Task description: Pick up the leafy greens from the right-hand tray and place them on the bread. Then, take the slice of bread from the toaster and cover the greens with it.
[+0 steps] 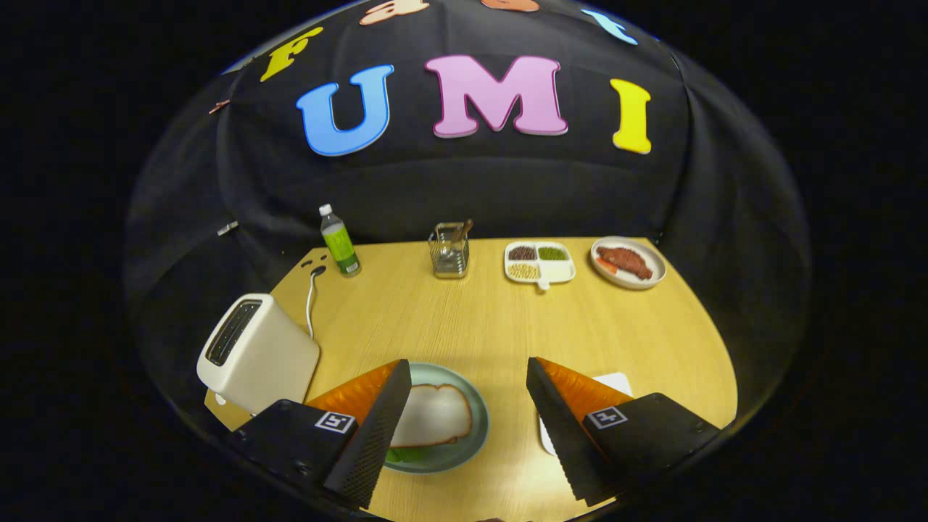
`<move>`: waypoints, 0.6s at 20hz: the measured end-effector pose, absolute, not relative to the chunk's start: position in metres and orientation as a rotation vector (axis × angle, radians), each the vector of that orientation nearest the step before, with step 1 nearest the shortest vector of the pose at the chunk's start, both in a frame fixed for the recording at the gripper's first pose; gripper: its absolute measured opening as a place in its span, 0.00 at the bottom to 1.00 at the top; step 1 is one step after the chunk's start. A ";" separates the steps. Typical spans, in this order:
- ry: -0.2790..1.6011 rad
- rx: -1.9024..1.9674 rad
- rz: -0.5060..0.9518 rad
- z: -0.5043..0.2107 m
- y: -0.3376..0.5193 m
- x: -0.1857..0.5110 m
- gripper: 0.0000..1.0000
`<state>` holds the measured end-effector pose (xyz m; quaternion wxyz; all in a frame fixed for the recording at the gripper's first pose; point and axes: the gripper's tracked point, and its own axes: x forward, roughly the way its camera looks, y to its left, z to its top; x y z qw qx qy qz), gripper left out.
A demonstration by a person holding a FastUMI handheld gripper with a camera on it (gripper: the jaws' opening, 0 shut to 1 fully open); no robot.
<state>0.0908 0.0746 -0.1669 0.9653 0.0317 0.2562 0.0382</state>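
The gripper [467,406] hangs spread and empty above the table [507,319]. A bread slice [435,415] tops the greens [406,455] on the plate [475,428] at seven o'clock, so the sandwich looks finished.

A: The light is bright and even on the counter [493,319]; it seems to come from above. Shadows under the toaster [257,351] are short and soft.

B: Yes, no strong glare. The fisheye bends the far counter edge, and the rim is dark. The hand-held gripper [467,406], fingers wide apart, looks sharp.
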 end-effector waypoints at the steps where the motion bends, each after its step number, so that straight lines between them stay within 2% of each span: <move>1: 0.482 0.047 0.063 -0.146 0.065 0.088 0.99; 6: 0.266 0.036 -0.030 -0.043 0.008 0.072 0.99; 12: 0.088 0.055 -0.121 0.036 -0.079 0.059 0.98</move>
